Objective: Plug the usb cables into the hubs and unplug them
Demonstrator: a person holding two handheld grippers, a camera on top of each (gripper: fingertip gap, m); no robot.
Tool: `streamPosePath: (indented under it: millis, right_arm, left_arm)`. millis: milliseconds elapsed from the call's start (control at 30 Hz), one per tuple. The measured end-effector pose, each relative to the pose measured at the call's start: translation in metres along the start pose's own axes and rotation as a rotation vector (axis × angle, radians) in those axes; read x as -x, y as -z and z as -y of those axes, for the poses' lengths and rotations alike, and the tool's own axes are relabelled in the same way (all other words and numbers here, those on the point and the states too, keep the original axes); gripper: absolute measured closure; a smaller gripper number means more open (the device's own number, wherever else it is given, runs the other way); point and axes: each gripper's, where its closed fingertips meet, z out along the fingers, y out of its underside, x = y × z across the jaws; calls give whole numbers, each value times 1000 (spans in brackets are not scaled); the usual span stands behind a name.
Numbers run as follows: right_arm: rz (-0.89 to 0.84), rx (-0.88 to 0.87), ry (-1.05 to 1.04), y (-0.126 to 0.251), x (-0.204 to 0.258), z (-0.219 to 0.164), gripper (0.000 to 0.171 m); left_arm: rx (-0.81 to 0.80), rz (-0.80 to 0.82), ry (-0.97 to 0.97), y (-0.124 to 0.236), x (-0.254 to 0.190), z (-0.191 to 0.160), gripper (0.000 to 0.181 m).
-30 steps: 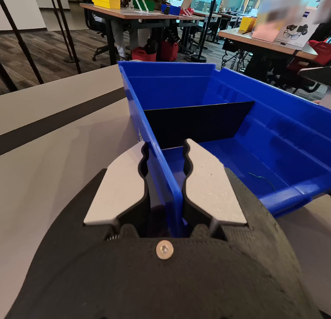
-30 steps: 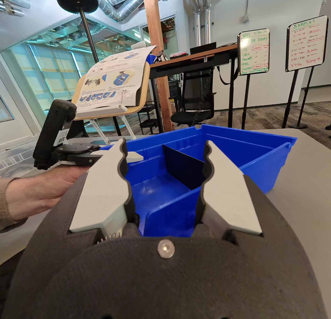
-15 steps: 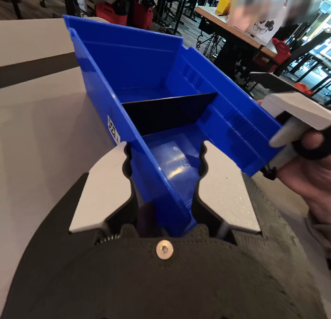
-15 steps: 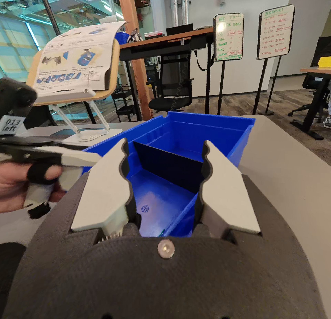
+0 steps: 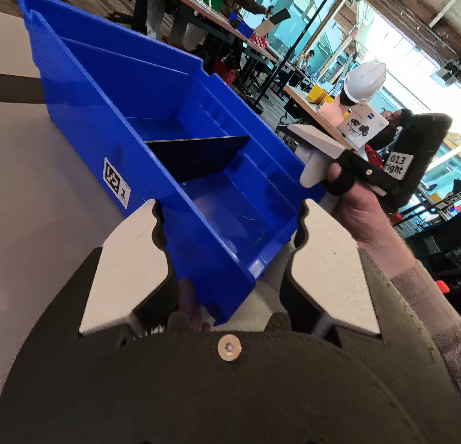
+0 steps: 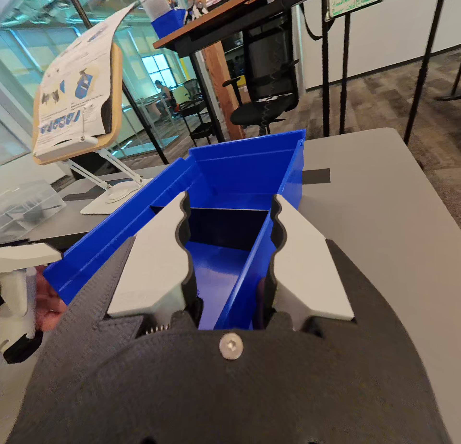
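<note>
The left gripper [image 5: 229, 234] gapes wide over the near corner of the blue bin [image 5: 104, 102] on the grey table [image 5: 37, 182], gripping nothing; the right gripper [image 6: 229, 229] straddles its right wall, fingers apart; no cables or hubs show.

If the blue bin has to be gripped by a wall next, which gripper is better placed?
Right, probably. The right gripper straddles a side wall of the blue bin, which sits deep between its open jaws. The left gripper, open wider, only frames the bin's near corner.
</note>
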Motion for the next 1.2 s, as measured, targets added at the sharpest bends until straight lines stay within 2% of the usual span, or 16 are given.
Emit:
streamPosePath:
  millis: [300, 467, 567, 667, 767, 900, 1067, 1200]
  right_arm:
    - [66, 32, -22, -37, -53, 18, 109]
    - [67, 50, 8, -50, -62, 20, 106]
    - [-67, -36, 136, -27, -77, 45, 106]
    - [-218, -146, 347, 13, -62, 88, 97]
    - [-211, -203, 542, 28, 7, 120, 102]
    - [-45, -228, 704, 1, 134, 131, 101]
    - [190, -281, 654, -55, 276, 133, 105]
    - [334, -331, 573, -95, 355, 136, 103]
  left_arm:
    - [-67, 29, -8, -49, 4, 16, 76]
    - [-77, 28, -22, -62, 13, 24, 75]
    - [-127, 3, -90, -48, 8, 35, 82]
    - [-207, -10, -233, -14, 0, 56, 85]
    - [-262, -26, -335, 27, -5, 79, 86]
    - [-306, 25, -508, 91, 9, 109, 96]
    - [-406, 196, -678, 182, 58, 164, 103]
    - [-493, 339, -759, 257, 100, 208, 107]
